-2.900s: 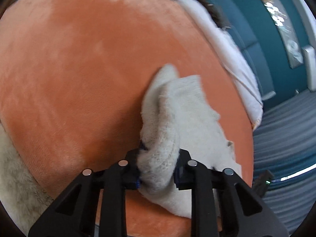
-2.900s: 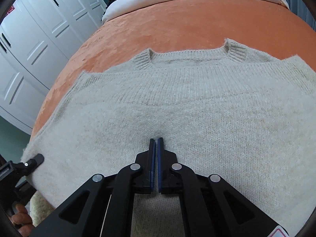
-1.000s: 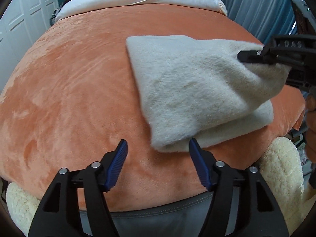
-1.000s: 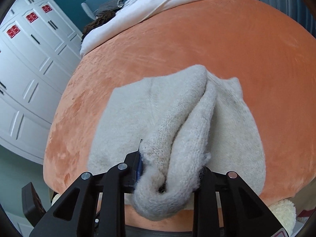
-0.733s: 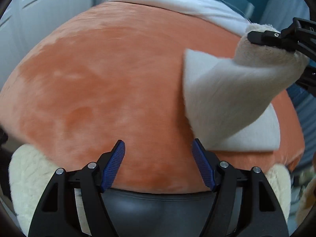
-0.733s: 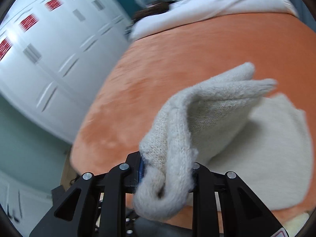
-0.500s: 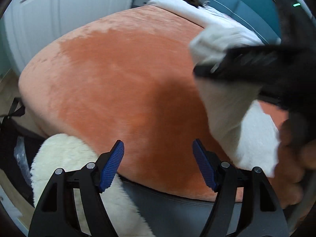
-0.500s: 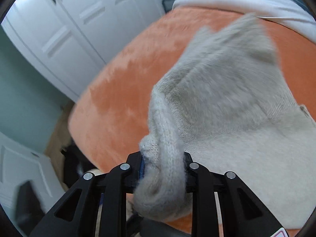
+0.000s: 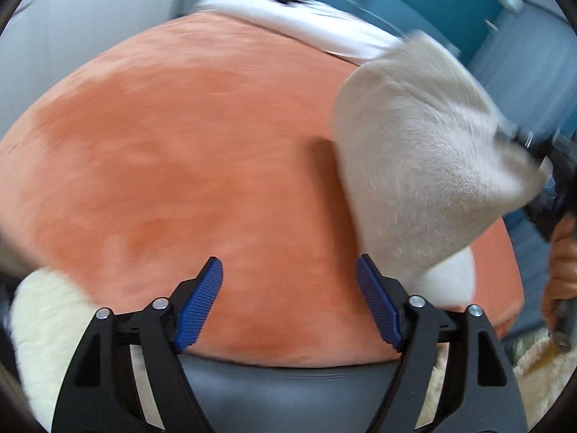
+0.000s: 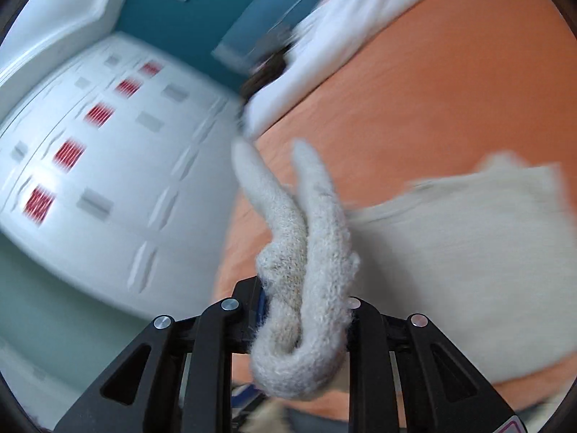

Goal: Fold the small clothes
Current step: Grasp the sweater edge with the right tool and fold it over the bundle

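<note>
Right gripper (image 10: 306,310): jaws closing, clamped on a thick bunched fold of the cream knit sweater (image 10: 450,252); wool bulges out in front of and below the pads, so the grip looks deep and secure.

Left gripper (image 9: 288,306): jaws opening, standing wide, nothing between the blue pads (image 9: 200,306); it hangs over the near edge of the orange blanket (image 9: 180,162), bare plush ahead of it.

Sweater location: toward the right near corner of the blanket. In the left wrist view the raised part (image 9: 414,166) stands up as a slanted panel, high end at the right gripper's side, low end trailing down to the layer lying flat near the blanket's near edge. A bare hand (image 9: 562,263) shows at the right border of that view, below the right gripper's body.

Key relation: the sweater lies to the right of the left gripper's axis, its lower hanging edge just beside the right-hand pad; the lifted panel's long axis runs from near edge up and away to the right. The right gripper owns the cloth; the left is the free one and near the loose low end.

Judgement: fold partly done; the next move probably turns on carrying the held edge across toward the blanket's open middle; left gripper could pin or catch the low end; motion blur limits certainty on edge alignment.
</note>
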The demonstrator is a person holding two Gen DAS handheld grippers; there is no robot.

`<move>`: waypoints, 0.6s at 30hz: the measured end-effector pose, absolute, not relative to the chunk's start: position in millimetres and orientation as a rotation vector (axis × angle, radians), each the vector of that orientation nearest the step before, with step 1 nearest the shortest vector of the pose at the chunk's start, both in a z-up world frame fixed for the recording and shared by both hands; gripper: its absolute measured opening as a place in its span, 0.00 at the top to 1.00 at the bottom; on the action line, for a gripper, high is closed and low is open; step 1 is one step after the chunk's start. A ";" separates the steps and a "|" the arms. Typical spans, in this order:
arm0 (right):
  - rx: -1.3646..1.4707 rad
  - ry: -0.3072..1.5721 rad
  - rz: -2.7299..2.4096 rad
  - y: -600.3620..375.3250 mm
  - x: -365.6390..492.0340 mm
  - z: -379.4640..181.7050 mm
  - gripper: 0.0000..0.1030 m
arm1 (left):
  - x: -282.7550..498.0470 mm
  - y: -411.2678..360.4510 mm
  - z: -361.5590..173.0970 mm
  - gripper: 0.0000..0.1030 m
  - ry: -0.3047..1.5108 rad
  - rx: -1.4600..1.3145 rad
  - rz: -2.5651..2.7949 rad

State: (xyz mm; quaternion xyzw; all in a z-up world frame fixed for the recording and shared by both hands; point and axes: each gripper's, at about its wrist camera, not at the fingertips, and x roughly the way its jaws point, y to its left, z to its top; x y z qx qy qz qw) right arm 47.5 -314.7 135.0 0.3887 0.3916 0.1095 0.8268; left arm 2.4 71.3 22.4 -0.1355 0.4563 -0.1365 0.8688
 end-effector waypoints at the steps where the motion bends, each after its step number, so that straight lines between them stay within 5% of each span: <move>1: 0.840 0.850 0.134 -350.6 29.3 114.9 0.80 | 2.8 52.7 22.8 0.25 0.955 -0.252 -0.321; 7: 1.069 0.960 -0.074 -444.8 -36.3 -17.5 0.81 | 2.3 -70.0 -0.9 0.24 0.998 -0.015 -0.484; 13: 1.055 0.914 0.011 -443.1 -36.4 -7.7 0.71 | 11.2 -117.2 -18.2 0.26 1.019 0.114 -0.453; 18: 1.021 0.896 0.055 -437.9 -37.4 1.3 0.62 | 14.1 -126.5 -17.1 0.46 1.064 0.129 -0.439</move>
